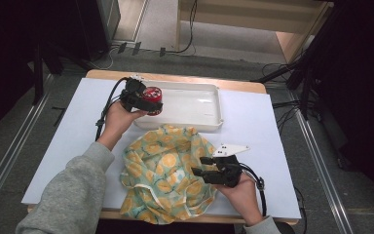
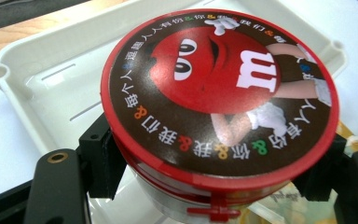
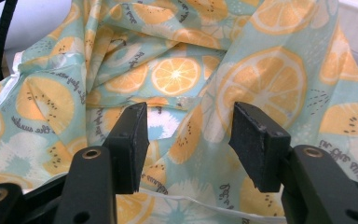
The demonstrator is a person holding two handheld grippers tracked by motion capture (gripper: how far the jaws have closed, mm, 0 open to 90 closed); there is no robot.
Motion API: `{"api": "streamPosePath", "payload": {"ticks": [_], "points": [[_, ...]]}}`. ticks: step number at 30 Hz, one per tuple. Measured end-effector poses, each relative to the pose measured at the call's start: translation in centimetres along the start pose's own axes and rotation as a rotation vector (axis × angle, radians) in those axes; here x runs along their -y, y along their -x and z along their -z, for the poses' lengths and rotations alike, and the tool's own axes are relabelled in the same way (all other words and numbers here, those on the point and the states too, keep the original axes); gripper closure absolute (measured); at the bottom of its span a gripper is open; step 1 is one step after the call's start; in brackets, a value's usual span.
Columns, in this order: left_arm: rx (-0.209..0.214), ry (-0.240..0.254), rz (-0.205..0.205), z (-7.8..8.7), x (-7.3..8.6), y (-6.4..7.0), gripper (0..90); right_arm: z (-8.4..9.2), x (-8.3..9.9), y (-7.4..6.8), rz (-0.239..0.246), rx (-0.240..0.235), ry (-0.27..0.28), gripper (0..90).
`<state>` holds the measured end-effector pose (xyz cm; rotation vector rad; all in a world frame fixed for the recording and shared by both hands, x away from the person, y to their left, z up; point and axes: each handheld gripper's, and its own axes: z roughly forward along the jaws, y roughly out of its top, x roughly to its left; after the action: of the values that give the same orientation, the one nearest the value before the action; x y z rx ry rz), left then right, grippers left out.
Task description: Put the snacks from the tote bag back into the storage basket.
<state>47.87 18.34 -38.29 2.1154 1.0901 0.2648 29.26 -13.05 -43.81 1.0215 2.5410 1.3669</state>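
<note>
A round candy can with a red rim and a red cartoon face on its lid (image 2: 219, 93) sits between my left gripper's jaws, which press on its sides. In the high view the can (image 1: 152, 97) and the left gripper (image 1: 147, 103) hang over the left end of a white plastic tray (image 1: 195, 105). The tray's floor and rim (image 2: 37, 70) show under the can. A crumpled cloth bag printed with orange slices (image 1: 165, 170) lies in front of the tray. My right gripper (image 1: 202, 165) hovers at the bag's right side, open. The bag's fabric (image 3: 177, 74) lies just beyond its fingers (image 3: 130, 144).
A white sheet (image 1: 68, 146) covers the wooden table, whose edge shows at the back (image 1: 175, 78). Cables trail from both grippers and lie on the floor behind the table (image 1: 126, 48). A metal rail runs along each side of the table.
</note>
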Motion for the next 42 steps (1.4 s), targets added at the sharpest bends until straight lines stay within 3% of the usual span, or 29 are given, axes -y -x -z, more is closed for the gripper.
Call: {"api": "streamPosePath", "payload": {"ticks": [10, 13, 25, 42], "points": [[-0.036, -0.017, 0.010, -2.0, -0.2, -0.9, 25.7, -0.2, 0.0, -0.1, 0.002, -0.002, -0.001, 48.3], [-0.050, -0.017, 0.038, -2.8, 0.0, -1.4, 25.7, -0.3, 0.0, -0.2, 0.006, -0.002, -0.006, 48.3], [-0.084, -0.048, 0.077, -5.3, 0.5, -1.7, 25.8, -0.3, 0.0, -0.2, 0.006, -0.003, -0.006, 48.4], [-0.086, -0.046, 0.060, -6.7, 0.9, -1.3, 25.6, -0.4, 0.0, -0.2, 0.010, -0.004, -0.008, 48.4]]}}
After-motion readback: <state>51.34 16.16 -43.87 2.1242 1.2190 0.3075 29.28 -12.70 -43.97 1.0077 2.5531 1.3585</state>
